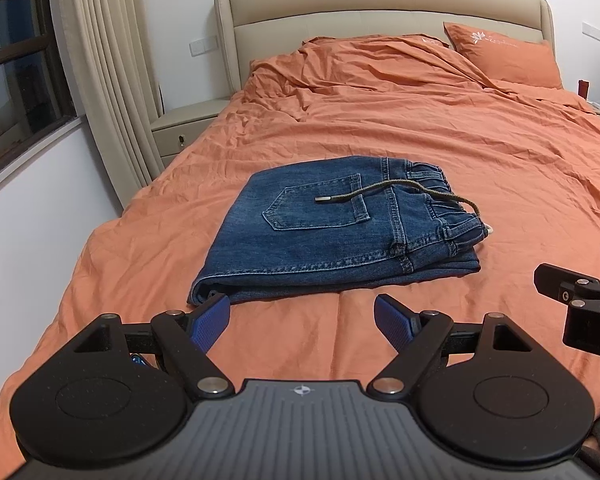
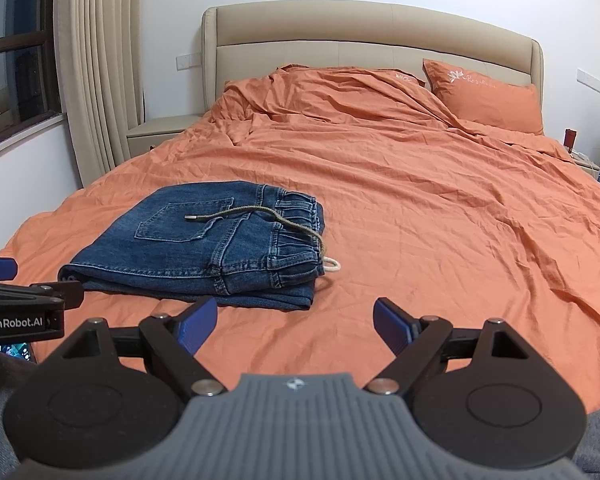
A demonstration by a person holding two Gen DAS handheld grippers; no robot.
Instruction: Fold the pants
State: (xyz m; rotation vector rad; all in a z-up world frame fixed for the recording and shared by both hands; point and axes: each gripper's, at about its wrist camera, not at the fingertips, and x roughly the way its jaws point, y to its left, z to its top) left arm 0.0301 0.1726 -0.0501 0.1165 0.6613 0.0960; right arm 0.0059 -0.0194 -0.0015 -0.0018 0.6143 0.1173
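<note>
Orange bed (image 1: 420,128): one folded jeans (image 1: 320,236) at 12 o'clock, one pillow (image 1: 504,56) at 1. Left gripper (image 1: 302,320), right gripper (image 2: 294,320) jaws spread, empty.

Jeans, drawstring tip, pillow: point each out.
Jeans (image 1: 300,256): left wrist view, top denim layer below the pocket.
Drawstring tip (image 1: 322,199): left wrist view, metal end.
Pillow (image 2: 488,100): right wrist view, orange face.

Your folded pants (image 1: 332,232) lie on the near part of the bed (image 1: 480,168), waistband to the right, drawstring (image 1: 396,192) across the top. Far right rests a pillow (image 1: 504,56); behind it the headboard (image 1: 380,4). Far left stands a nightstand (image 1: 184,128).
</note>
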